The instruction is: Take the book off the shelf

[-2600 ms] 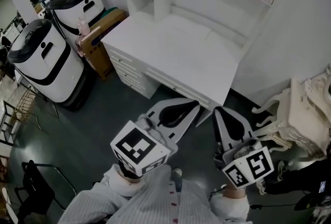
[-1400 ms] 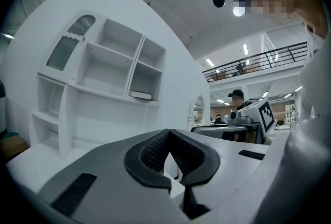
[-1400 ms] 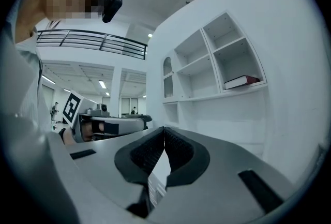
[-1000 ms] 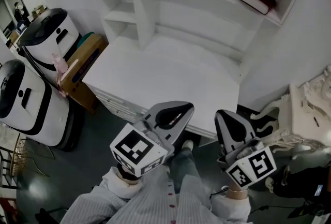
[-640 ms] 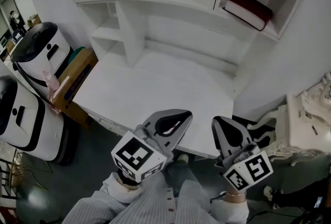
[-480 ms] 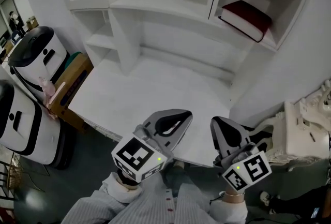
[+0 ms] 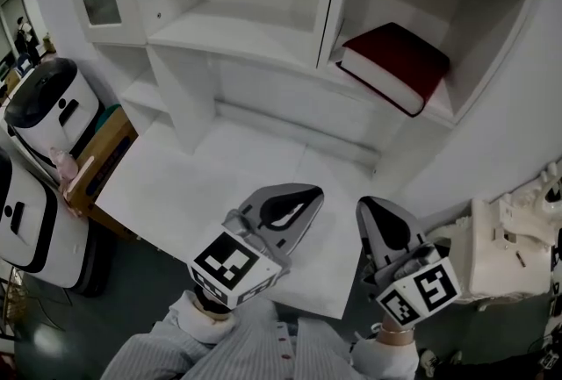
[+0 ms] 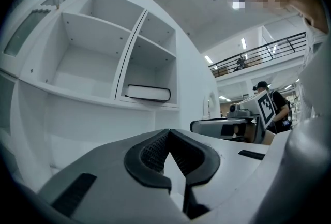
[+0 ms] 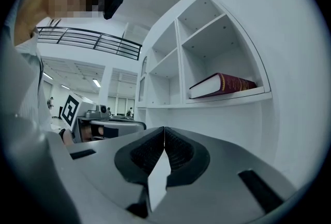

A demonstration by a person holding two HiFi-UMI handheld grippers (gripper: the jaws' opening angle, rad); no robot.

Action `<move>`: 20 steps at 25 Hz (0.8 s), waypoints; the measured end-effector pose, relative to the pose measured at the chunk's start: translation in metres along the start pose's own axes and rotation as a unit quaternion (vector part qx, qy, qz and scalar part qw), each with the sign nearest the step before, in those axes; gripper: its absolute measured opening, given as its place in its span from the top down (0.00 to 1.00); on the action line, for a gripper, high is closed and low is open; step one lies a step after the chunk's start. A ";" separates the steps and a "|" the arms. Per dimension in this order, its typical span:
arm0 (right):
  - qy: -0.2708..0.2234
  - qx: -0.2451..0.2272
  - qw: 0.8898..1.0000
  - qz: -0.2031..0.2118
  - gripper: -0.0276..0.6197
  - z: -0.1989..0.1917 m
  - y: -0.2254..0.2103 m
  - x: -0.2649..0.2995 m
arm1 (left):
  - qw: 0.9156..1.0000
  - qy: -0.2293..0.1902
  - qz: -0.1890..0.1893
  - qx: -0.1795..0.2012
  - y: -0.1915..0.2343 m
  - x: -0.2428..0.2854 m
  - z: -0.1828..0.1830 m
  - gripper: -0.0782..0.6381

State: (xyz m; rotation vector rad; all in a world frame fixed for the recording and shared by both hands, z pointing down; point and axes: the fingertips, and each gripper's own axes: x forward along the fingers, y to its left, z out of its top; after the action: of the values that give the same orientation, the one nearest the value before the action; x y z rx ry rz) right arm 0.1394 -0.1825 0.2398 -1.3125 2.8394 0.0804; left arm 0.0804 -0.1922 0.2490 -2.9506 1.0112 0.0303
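The dark red book [image 7: 395, 67] lies flat in the right shelf cubby [image 7: 443, 113], long side along its front edge. It sits above and ahead of both empty, shut claws, with the right claw [image 7: 363, 205] nearer than the left claw [image 7: 313, 191].

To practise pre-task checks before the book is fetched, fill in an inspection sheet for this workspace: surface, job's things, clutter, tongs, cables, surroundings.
Surface: white desk, bare.
Job's things: red book lying flat in the right compartment of the shelf.
Clutter: nothing seen.
Tongs: left tongs and right tongs both shut and empty, near the desk's front edge, well short of the book.
Cables: nothing seen.
Surroundings: white machines and a brown box at left; carved white furniture at right.
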 end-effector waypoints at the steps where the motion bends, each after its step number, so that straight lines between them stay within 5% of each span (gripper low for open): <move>1: 0.000 -0.002 1.000 0.002 0.94 0.001 -0.007 0.002 | 1.000 -0.001 0.002 0.002 0.002 0.007 0.001 0.88; 10: -0.002 -0.017 1.000 0.004 0.93 0.011 -0.051 0.018 | 0.999 0.003 0.010 0.035 0.021 0.051 0.017 0.88; 20: 0.002 -0.024 0.999 -0.025 0.93 0.013 -0.075 0.032 | 0.998 0.000 -0.026 0.055 0.033 0.081 0.025 0.88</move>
State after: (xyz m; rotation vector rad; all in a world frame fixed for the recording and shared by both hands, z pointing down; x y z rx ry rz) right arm 0.1753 -0.2547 0.2227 -1.3925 2.8239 0.1475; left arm 0.1236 -0.2673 0.2212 -2.8747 0.9044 -0.0249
